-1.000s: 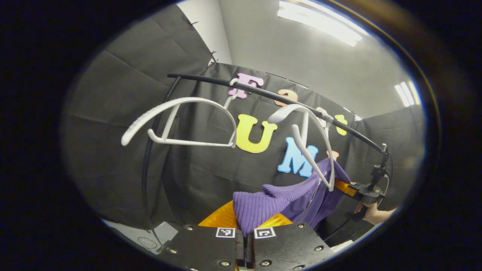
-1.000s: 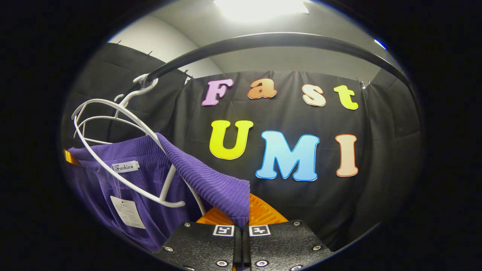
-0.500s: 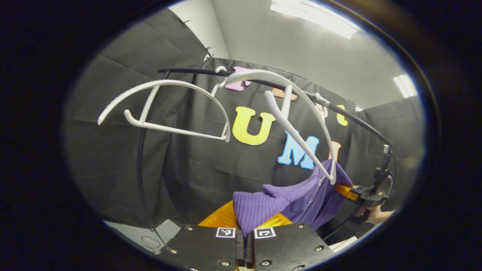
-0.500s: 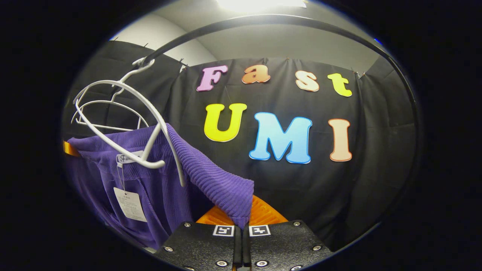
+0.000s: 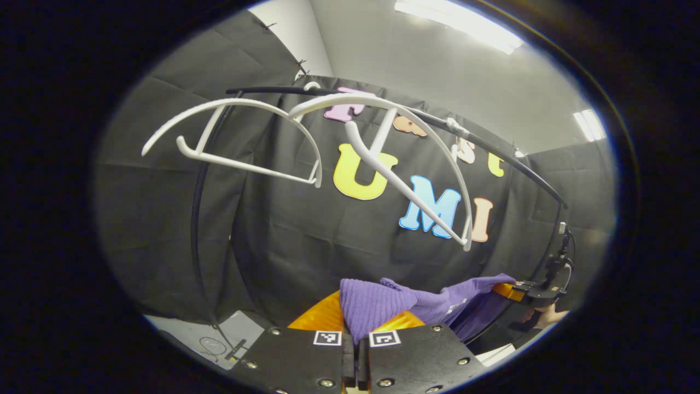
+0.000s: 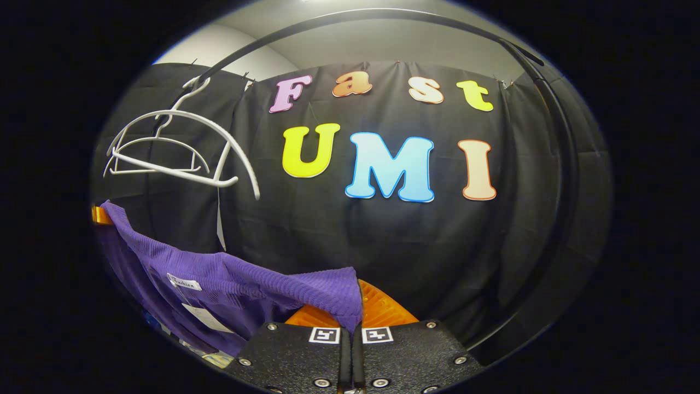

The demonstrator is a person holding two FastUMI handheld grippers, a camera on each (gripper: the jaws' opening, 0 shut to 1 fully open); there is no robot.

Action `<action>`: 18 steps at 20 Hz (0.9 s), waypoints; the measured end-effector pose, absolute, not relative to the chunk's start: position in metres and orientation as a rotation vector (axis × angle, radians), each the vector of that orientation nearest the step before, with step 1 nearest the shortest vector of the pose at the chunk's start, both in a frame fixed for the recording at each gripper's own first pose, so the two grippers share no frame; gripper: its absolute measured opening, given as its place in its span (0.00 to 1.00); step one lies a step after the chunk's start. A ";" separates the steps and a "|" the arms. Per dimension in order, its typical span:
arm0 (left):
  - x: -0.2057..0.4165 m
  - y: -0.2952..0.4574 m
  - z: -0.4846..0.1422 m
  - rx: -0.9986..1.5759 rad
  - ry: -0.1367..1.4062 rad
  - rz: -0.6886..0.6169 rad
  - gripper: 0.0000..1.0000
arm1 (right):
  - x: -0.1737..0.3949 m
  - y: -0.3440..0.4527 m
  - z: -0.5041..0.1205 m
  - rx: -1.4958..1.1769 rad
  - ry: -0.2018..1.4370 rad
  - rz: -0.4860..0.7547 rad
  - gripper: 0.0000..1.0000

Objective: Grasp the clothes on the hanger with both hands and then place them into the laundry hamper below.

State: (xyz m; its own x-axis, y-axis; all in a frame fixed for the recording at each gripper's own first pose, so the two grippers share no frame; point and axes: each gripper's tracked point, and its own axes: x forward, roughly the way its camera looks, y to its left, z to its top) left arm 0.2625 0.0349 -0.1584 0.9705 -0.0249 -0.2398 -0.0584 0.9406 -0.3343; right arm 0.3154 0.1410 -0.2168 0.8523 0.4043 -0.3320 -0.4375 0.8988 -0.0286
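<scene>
The purple garment (image 5: 383, 303) is held off the hangers and stretched between the two grippers, below the rail. In the left gripper view, the left gripper (image 5: 355, 334) is seen at the bottom with its jaws pressed together on a ribbed purple edge, which is pinched between both fingers. From there the cloth runs to the right, where the right gripper (image 5: 511, 289) is seen farther off, held by a hand (image 5: 547, 316), with the far end of the garment at its tip.

In the right gripper view, the right gripper (image 6: 350, 328) is seen with its jaws closed on another ribbed edge of the garment (image 6: 246, 284), pinched between both fingers. The cloth sags to the left, up to the other gripper's tip (image 6: 100, 214) at the left edge. A sewn label (image 6: 184, 282) and a paper tag (image 6: 202, 319) are shown on the hanging fabric.

Two white hangers (image 5: 240, 142) are hung bare on the black rail (image 5: 492, 153), above the garment and apart from it. In the right gripper view the hangers (image 6: 175, 148) are seen at upper left. The hamper cannot be made out.
</scene>
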 end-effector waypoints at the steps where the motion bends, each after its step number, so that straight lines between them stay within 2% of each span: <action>1: 0.256 0.033 -0.160 -0.344 0.252 0.021 0.03 | 0.306 0.137 -0.220 -0.120 0.337 0.450 0.00; 2: 0.251 0.032 -0.162 -0.340 0.261 0.025 0.00 | 0.297 0.133 -0.224 -0.126 0.355 0.459 0.01; 4: 0.242 0.025 -0.165 -0.330 0.274 0.016 0.03 | 0.282 0.125 -0.228 -0.126 0.389 0.465 0.01; 5: 0.243 0.022 -0.170 -0.311 0.286 0.013 0.10 | 0.276 0.124 -0.229 -0.123 0.398 0.471 0.01; 6: 0.239 0.020 -0.178 -0.295 0.309 0.012 0.10 | 0.270 0.124 -0.230 -0.126 0.406 0.478 0.01; 7: 0.232 0.015 -0.187 -0.297 0.332 0.008 0.03 | 0.263 0.122 -0.231 -0.132 0.418 0.486 0.01; 13: 0.182 0.009 -0.204 -0.384 0.384 0.000 0.03 | 0.206 0.119 -0.238 -0.149 0.491 0.489 0.01; 18: 0.153 0.018 -0.197 -0.344 0.404 -0.083 0.03 | 0.159 0.126 -0.217 -0.107 0.504 0.406 0.01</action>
State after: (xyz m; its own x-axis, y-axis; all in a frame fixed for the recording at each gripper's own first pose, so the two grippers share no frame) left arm 0.1530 0.0184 -0.1969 0.9168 -0.1474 -0.3713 0.0117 0.9389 -0.3439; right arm 0.1590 0.1261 -0.2169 0.7983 0.3513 -0.4892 -0.4034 0.9150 -0.0012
